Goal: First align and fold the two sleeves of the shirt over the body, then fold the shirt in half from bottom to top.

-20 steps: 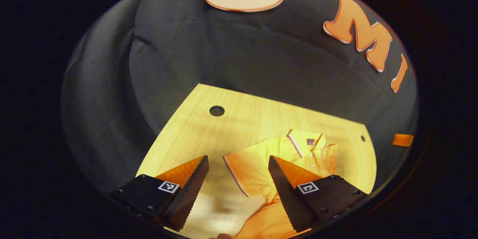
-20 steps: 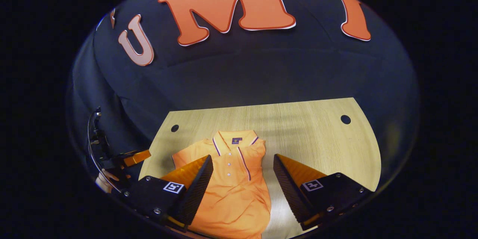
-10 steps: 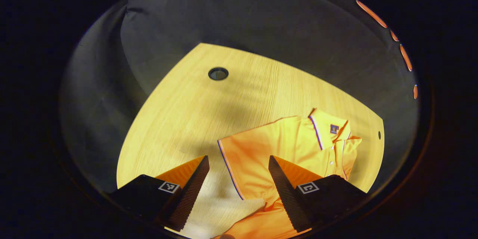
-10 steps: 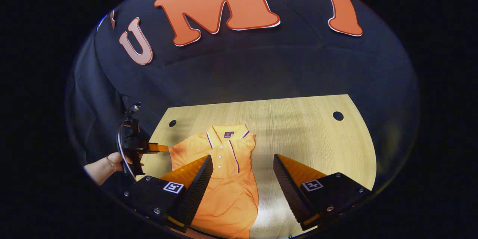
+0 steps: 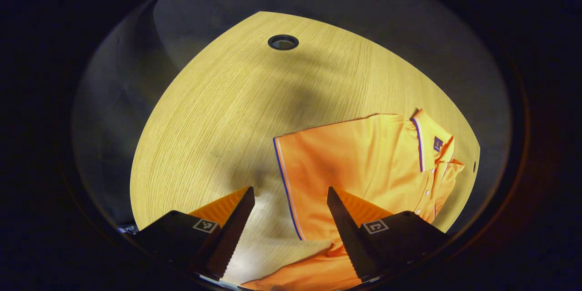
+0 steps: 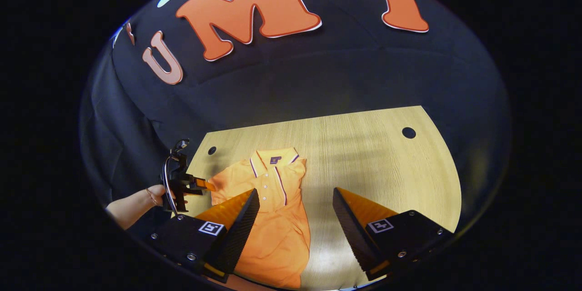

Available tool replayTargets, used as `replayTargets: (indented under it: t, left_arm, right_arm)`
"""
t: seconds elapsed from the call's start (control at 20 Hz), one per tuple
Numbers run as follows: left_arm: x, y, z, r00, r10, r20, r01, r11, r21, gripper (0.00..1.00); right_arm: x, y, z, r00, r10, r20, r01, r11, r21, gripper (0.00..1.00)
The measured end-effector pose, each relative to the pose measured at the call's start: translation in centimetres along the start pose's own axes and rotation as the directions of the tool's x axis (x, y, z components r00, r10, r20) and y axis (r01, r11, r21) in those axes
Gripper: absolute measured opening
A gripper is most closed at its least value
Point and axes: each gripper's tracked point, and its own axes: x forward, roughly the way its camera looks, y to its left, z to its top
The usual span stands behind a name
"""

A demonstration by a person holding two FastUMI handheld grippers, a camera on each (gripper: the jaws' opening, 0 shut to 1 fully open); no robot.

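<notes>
Item: orange polo shirt [image 6: 273, 218], lying flat on the pale wood bench [image 6: 377, 163]. In the right gripper view it sits at lower centre-left of the frame, collar [image 6: 273, 160] toward the booth wall, button placket running down the middle, hem toward the bottom edge. One side is already folded in over the body, giving a straight edge; the other short sleeve [image 5: 313, 182] lies spread out flat, its striped cuff showing at lower centre of the left gripper view.

Left tool [image 5: 291, 218]: fingers apart, nothing between them but bench and the sleeve's cuff edge; hovering over the sleeve. Also seen at far left of the right gripper view [image 6: 207, 185], held by a hand [image 6: 157, 193], tips at the shirt's sleeve; contact cannot be told.

Right tool [image 6: 295, 218]: fingers apart, holding nothing, above the shirt's lower body and bare bench.

Bench fittings: round cable holes, one at the top of the left gripper view [image 5: 283, 42], two near the far corners in the right gripper view [image 6: 408, 132] [image 6: 212, 150].
</notes>
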Motion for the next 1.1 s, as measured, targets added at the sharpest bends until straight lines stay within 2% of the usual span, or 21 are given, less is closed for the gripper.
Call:
replayTargets:
  t: [0.2,0.35,0.5,0.6,0.7,0.8,0.85,0.95,1.1]
  left_arm:
    - [1.0,1.1,-0.2,0.999,0.042,-0.014,-0.043,0.999,-0.028,0.98]
    - [1.1,1.3,-0.4,0.998,0.058,-0.032,-0.058,0.998,0.014,0.93]
    - [1.4,0.8,-0.3,0.998,0.057,-0.023,-0.057,0.998,0.014,0.91]
    - [1.3,0.4,-0.3,0.999,0.044,-0.017,-0.044,0.999,0.012,0.83]
    - [1.4,0.0,-0.7,0.998,0.046,-0.035,-0.045,0.999,0.031,0.43]
    - [1.1,0.3,-0.5,0.998,0.042,-0.047,-0.04,0.997,0.062,0.45]
    - [1.1,-0.4,-0.1,1.0,0.01,-0.026,-0.009,0.999,0.051,0.44]
    - [1.3,-0.5,0.0,1.0,0.021,-0.014,-0.021,1.0,0.012,0.08]
    - [0.8,-0.6,0.2,1.0,0.018,-0.002,-0.018,0.999,0.027,0.08]
  right_arm:
    - [-0.1,-1.3,-0.6,1.0,-0.007,-0.012,0.007,1.0,0.019,0.99]
    - [0.0,-1.9,-0.4,1.0,-0.006,-0.007,0.006,0.999,0.039,0.99]
    - [-0.1,-1.8,-0.5,1.0,0.008,-0.005,-0.007,0.999,0.049,0.99]
    - [-0.2,-1.6,-0.5,1.0,0.009,-0.005,-0.009,0.999,0.049,0.99]
    - [-0.2,-1.4,-0.6,1.0,0.01,-0.004,-0.01,0.999,0.047,0.99]
    - [-0.3,-1.3,-0.7,1.0,0.012,-0.006,-0.012,0.999,0.048,0.99]
    - [-0.4,-1.1,-0.8,1.0,0.014,-0.005,-0.014,0.999,0.05,0.99]
    - [-0.6,-1.1,-0.8,1.0,0.012,-0.002,-0.012,0.999,0.05,0.99]
    - [-0.9,-0.9,-0.9,1.0,0.013,0.0,-0.013,0.998,0.056,0.99]
